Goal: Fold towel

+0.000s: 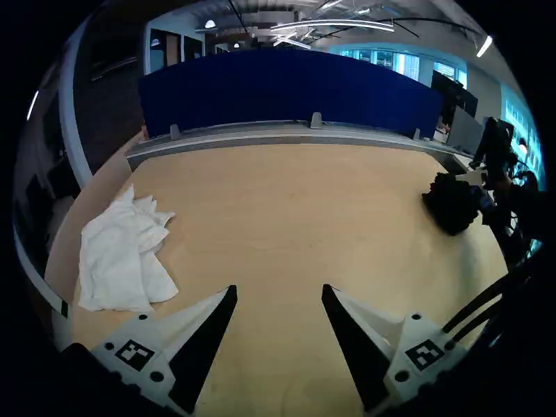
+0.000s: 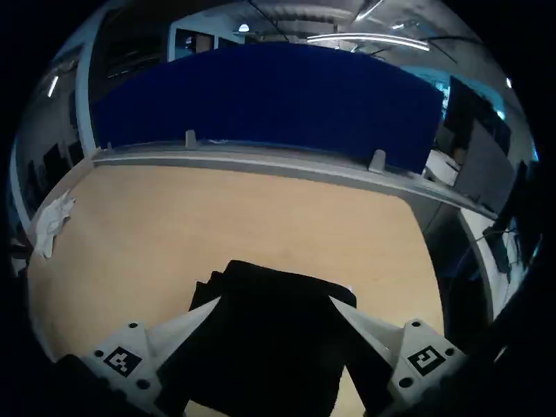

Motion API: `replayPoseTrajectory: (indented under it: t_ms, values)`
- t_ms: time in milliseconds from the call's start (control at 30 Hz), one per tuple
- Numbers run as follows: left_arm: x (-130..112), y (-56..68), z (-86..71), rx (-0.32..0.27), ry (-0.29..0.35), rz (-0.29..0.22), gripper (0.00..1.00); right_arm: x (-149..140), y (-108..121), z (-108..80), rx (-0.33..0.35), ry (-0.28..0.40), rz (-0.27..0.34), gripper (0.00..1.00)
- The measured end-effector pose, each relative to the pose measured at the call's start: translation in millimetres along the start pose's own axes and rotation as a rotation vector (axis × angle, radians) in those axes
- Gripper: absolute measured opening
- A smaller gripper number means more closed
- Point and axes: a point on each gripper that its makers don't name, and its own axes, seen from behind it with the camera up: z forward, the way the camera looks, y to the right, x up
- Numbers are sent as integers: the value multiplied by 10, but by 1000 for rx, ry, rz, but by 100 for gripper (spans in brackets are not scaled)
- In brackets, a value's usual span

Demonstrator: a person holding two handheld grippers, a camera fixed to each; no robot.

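Black towel (image 2: pixel 271 333) laid folded on counter (image 2: pixel 208 215), lower centre of frame, between spread fingers of right gripper (image 2: pixel 275 299). Left gripper (image 1: pixel 279 286) held released; white towel (image 1: pixel 121 254) crumpled at left.

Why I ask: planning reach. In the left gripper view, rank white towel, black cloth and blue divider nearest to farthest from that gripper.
1. White towel, on the left, just ahead of the gripper.
2. Black cloth, farther off on the right.
3. Blue divider, at the back.
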Motion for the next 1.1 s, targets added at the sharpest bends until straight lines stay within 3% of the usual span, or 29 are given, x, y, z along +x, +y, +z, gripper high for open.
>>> replayPoseTrajectory:
  t_ms: [267,467,867,1100]
  values:
    - [-7,6,-26,-6,4,-5,90,-223,-62,-307,-54,21,-17,100]
    - [-7,6,-32,-8,5,-5,90,-487,-161,-434,-73,14,-11,100]
    - [-22,-2,-78,-4,8,-2,90,-904,-94,-282,-89,-63,-7,100]
    - [-30,-52,-114,5,14,-14,90,-849,-95,-319,-79,-52,28,100]
